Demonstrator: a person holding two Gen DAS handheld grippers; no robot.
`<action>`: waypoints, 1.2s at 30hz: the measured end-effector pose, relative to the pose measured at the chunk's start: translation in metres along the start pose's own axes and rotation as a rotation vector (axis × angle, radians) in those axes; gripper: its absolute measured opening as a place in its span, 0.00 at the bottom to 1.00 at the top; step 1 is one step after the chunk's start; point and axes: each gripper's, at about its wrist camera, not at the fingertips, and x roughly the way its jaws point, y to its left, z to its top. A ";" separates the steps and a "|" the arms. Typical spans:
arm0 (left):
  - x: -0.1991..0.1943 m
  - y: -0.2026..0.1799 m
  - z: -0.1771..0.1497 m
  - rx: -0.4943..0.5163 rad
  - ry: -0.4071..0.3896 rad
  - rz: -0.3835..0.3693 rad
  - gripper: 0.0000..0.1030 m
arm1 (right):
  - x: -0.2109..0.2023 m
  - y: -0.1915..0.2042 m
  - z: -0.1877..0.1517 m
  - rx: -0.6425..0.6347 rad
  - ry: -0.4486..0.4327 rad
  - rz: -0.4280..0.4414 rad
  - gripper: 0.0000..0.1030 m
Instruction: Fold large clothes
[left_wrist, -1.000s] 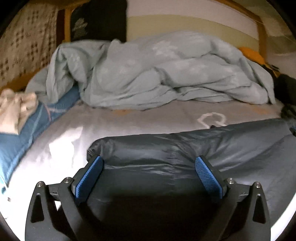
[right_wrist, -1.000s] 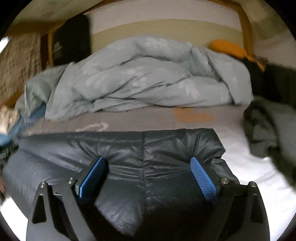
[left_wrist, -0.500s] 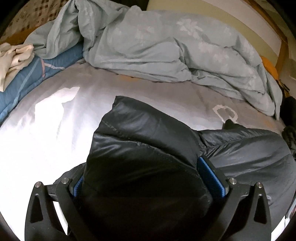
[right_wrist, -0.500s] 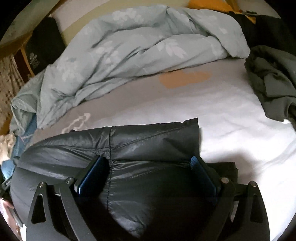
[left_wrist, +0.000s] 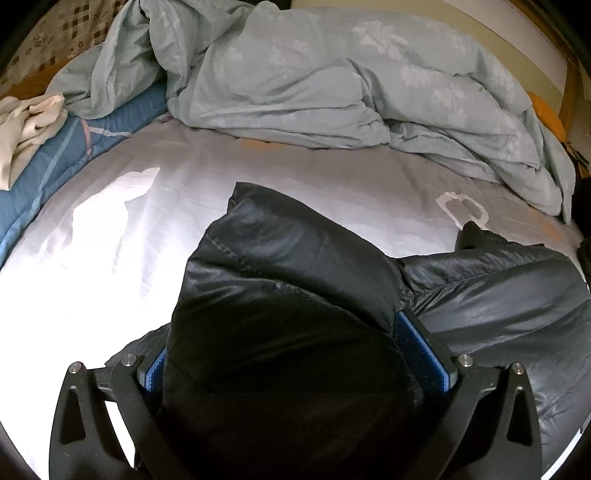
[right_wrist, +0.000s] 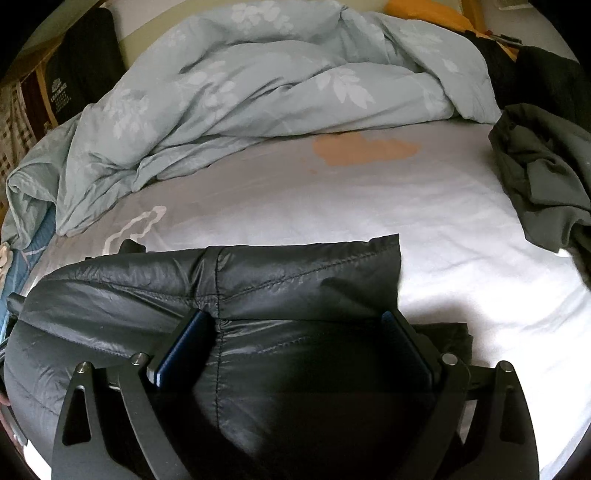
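Left wrist view: left gripper (left_wrist: 295, 354) pinches a puffy jacket (left_wrist: 498, 295) corner, right gripper (right_wrist: 295, 343) likewise clamps its edge (right_wrist: 295, 258), both lifting it clear of the bedsheet (left_wrist: 110, 240), probably to fold it

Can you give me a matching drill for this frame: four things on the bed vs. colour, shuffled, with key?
Things:
1. jacket
2. duvet
3. crumpled cloth by the left edge
4. pillow at the head of the bed

Colours:
A. orange
B. cream
C. shiny black
D. pale blue-green with leaf print

Pairs: 1-C, 2-D, 3-B, 4-A

The jacket lies on the sheet, bunched between the fingers of both the left gripper and the right gripper.
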 end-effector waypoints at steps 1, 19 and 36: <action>0.000 0.000 0.000 0.001 -0.001 0.001 1.00 | 0.000 0.000 0.000 0.001 0.000 0.001 0.92; -0.002 -0.001 0.000 0.013 -0.012 0.016 1.00 | 0.000 0.000 0.001 0.003 -0.007 0.007 0.92; -0.119 -0.056 0.003 0.217 -0.417 -0.185 0.93 | -0.070 0.047 0.020 -0.086 -0.190 0.041 0.93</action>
